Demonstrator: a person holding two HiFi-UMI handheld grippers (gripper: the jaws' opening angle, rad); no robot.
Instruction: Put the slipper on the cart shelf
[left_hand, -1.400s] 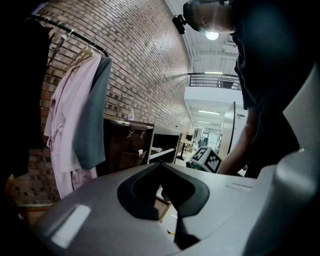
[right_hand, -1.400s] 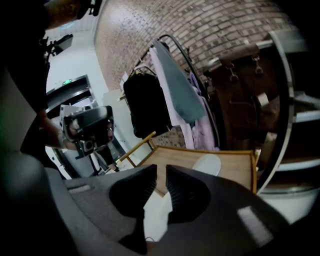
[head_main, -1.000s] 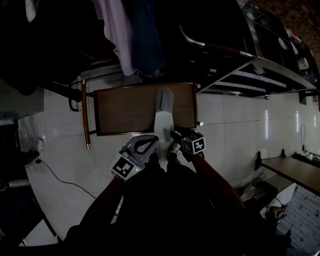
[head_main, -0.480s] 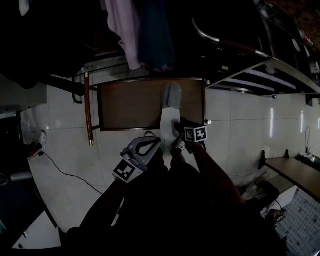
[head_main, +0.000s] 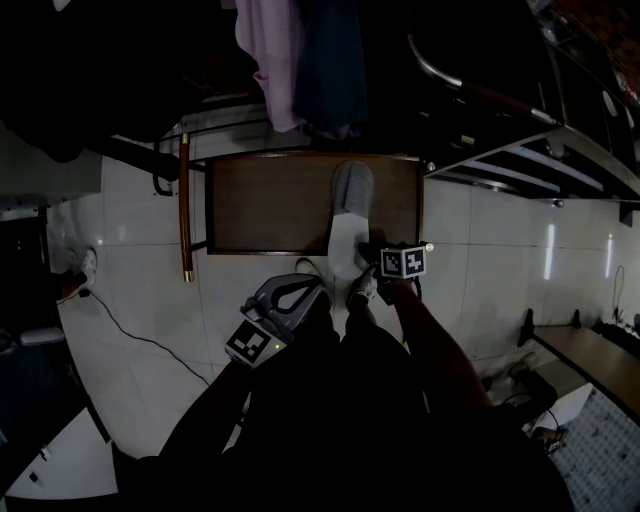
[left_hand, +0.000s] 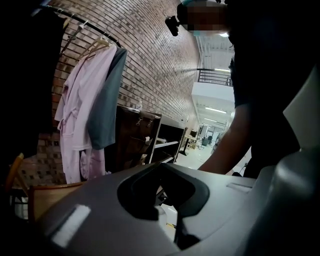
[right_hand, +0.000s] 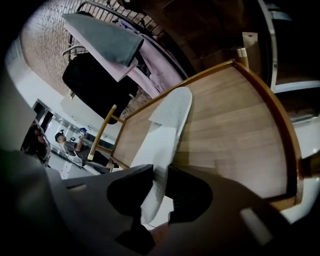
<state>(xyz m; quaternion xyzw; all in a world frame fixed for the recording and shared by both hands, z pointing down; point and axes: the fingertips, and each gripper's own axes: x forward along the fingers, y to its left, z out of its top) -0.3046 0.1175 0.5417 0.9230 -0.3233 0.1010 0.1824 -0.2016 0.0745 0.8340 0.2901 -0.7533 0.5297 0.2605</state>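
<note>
A person's right gripper (head_main: 368, 265) (right_hand: 159, 182) pinches the heel of a flat white slipper with a grey toe band (head_main: 350, 215) (right_hand: 167, 125). Its two dark jaws have just been closing on the thin sole between them. The slipper lies lengthwise on the brown wooden cart shelf with a raised rim (head_main: 270, 205) (right_hand: 235, 125). Its toe points away from the person, toward the shelf's far side, and its heel juts out over the near edge above the glossy white tiled floor (head_main: 130, 300). In the head view, the gripper's cube with black-and-white square markers (head_main: 405, 262) sits just right of the heel. The grey left gripper (head_main: 315, 287) (left_hand: 167, 200) hangs over the floor just short of the shelf's near edge, near the slipper's heel but apart from it. Its jaws are drawn together with nothing between them. A slim wooden handle bar (head_main: 185, 210) stands along the cart's left side. Beyond the shelf, a pale pink robe (head_main: 275, 60) (left_hand: 80, 115) and a dark blue-grey garment (head_main: 330, 70) (left_hand: 107, 100) hang from a rail. The left gripper view shows them against a red brick wall (left_hand: 150, 60). To the right of the cart in the head view stands a metal shelving unit (head_main: 520, 150).
</note>
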